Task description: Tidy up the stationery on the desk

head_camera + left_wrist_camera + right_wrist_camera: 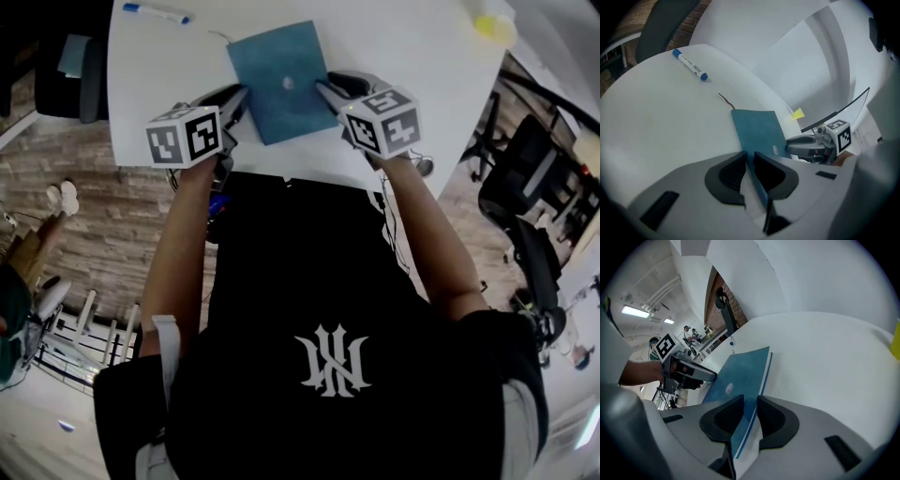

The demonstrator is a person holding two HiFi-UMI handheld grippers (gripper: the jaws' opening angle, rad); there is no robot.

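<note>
Nearest the head camera is the person's black shirt (328, 328) with a white emblem, and both bare forearms reach from it to the white desk (394, 37). A blue notebook (281, 80) lies near the desk's near edge, turned a little askew. The left gripper (236, 98) is at its left side and the right gripper (323, 89) at its right. A blue-capped marker (155, 13) lies well apart at the far left of the desk, and a yellow item (494, 28) sits at the far right corner. Office chairs (525, 178) stand to the right of the desk. In the left gripper view, the left gripper (749, 157) has its jaws drawn close together, with only a narrow gap, and the notebook (759, 129) has its near edge pinched in that gap. A thin dark ribbon (725, 99) trails from the notebook's far corner. The marker (690, 65) lies beyond it, and the right gripper (792, 142) meets the notebook's opposite side, with the yellow item (798, 114) behind. In the right gripper view, the right gripper (751, 401) has its jaws partly closed around the notebook (740, 373). The blue cover lies against one pad, and the white page edge appears to lie against the other. The left gripper (710, 376) grips the far side.
</note>
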